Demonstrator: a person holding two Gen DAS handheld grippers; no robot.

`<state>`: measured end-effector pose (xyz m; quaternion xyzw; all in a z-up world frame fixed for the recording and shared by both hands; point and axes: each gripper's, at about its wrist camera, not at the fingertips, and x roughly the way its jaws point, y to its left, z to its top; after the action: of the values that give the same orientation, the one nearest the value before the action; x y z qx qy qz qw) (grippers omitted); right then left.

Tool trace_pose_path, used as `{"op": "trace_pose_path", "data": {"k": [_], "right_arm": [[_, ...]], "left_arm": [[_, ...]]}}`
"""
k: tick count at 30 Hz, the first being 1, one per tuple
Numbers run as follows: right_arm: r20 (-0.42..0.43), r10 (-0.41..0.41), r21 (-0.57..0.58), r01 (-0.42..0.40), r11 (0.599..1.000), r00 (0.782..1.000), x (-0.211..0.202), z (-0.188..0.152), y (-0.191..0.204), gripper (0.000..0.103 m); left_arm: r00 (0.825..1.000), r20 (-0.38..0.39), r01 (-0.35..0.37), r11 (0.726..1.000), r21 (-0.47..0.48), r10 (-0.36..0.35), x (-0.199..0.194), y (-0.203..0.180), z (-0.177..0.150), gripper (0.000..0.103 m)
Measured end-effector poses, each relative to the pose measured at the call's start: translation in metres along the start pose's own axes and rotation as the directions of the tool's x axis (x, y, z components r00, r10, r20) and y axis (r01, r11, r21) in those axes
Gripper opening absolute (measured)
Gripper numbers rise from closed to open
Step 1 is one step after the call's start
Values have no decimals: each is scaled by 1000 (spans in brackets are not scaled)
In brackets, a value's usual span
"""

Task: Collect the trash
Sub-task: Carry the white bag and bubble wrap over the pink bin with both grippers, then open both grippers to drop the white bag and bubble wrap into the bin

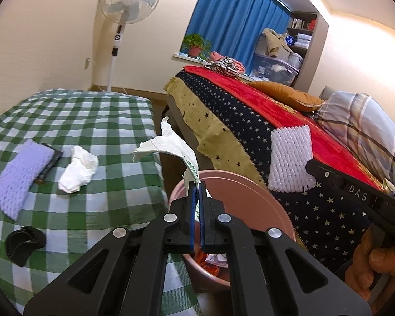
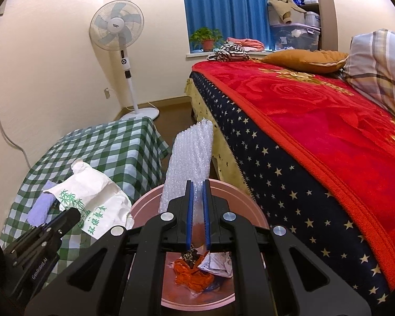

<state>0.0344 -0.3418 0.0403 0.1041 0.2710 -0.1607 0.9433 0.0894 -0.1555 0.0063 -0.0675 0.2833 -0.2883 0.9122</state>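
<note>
**Ana:** What is on the far left?

**Ben:** A surface (image 1: 113, 121) with a green checked cloth. A purple knitted cloth (image 1: 21, 173) lies on it, then a black strap (image 1: 23, 245) near the front, then a crumpled white tissue (image 1: 79, 168). The tissue looks like trash that is not picked up yet.

**Ana:** What does the left tool (image 1: 197, 192) hold?

**Ben:** It is pinched tight on a white paper bag (image 1: 168, 144) with green writing. The bag sticks up just over the near rim of the pink trash bin (image 1: 252, 197).

**Ana:** And the right tool (image 2: 197, 192)?

**Ben:** Its fingers are close together on a sheet of bubble wrap (image 2: 189, 158). The sheet stands up above the bin. Down inside the bin I see an orange wrapper (image 2: 192, 273) and some white paper.

**Ana:** What is on the right?

**Ben:** A bed (image 2: 316, 131) with a red blanket.

**Ana:** So which step is this?

**Ben:** I think both pieces are about to be dropped in. Next, each tool should be right over the bin and then let go. After that, the tissue still needs a grab.
</note>
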Motion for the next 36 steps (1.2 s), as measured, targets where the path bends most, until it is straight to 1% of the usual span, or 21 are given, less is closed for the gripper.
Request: {"op": "trace_pose_path", "data": {"k": [13, 16, 17, 18, 19, 20, 22, 27, 36], "right_arm": [[-13, -7, 26, 8, 1000, 1000, 6, 2, -9, 7], [-12, -10, 30, 11, 1000, 1000, 6, 1, -10, 11], [-12, -16, 33, 16, 999, 1000, 7, 1, -11, 12], [-15, -18, 36, 19, 999, 1000, 7, 1, -13, 14], [-18, -21, 40, 22, 999, 1000, 8, 1, -13, 20], [-19, -26, 42, 27, 999, 999, 8, 1, -14, 29], [-17, -31, 40, 32, 999, 999, 8, 1, -15, 36], [-16, -31, 34, 32, 999, 999, 8, 1, -15, 36], [3, -2, 3, 2, 1000, 1000, -1, -3, -3, 36]], "left_arm": [[999, -42, 21, 1000, 0, -21, 22, -11, -4, 2], [998, -50, 27, 1000, 10, -27, 24, -14, -5, 2], [998, -54, 25, 1000, 13, -25, 25, -14, -5, 3], [998, -65, 28, 1000, 13, -27, 27, -14, -6, 10], [997, -75, 32, 999, 11, -31, 29, -13, -6, 17], [996, -81, 32, 999, 8, -31, 30, -12, -7, 30], [997, -79, 16, 1000, -3, -16, 29, -7, -7, 31], [998, -68, -1, 999, -44, -2, 20, 7, -4, 31], [998, -35, -55, 996, -63, 53, -8, 28, -1, 31]]}}
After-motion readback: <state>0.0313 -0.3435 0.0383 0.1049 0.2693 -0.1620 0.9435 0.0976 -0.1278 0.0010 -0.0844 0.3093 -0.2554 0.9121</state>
